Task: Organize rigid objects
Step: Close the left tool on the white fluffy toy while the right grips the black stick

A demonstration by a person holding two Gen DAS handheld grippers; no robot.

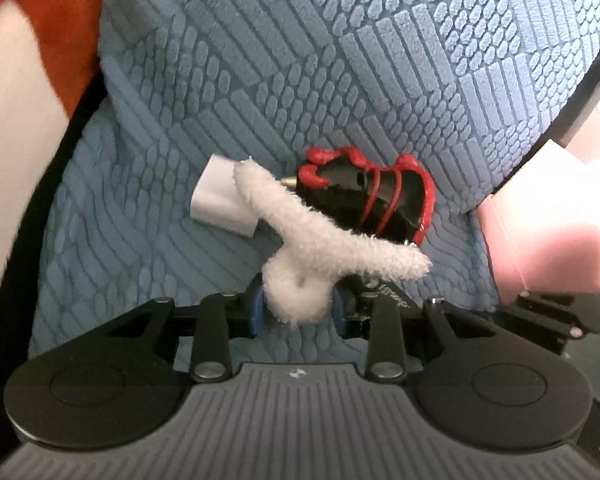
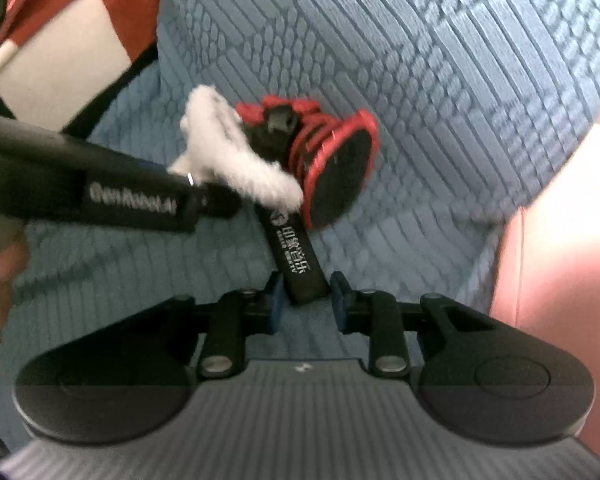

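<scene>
My left gripper (image 1: 300,310) is shut on a fluffy white bent stick (image 1: 320,236), held over the blue textured cushion (image 1: 340,60). Beyond it lie a white adapter block (image 1: 215,196) and a black cone-shaped object wrapped in red cord (image 1: 376,196). My right gripper (image 2: 306,300) is shut on a black bar with white lettering (image 2: 295,256). The bar reaches toward the black and red object (image 2: 332,172), whose round black base faces the camera. The white fluffy stick (image 2: 227,152) and the left gripper's body (image 2: 99,184) show at the left.
A red and white checked cloth (image 1: 39,40) lies at the far left. A pink surface (image 2: 560,260) borders the cushion on the right. A dark curved rim (image 1: 596,80) runs at the upper right.
</scene>
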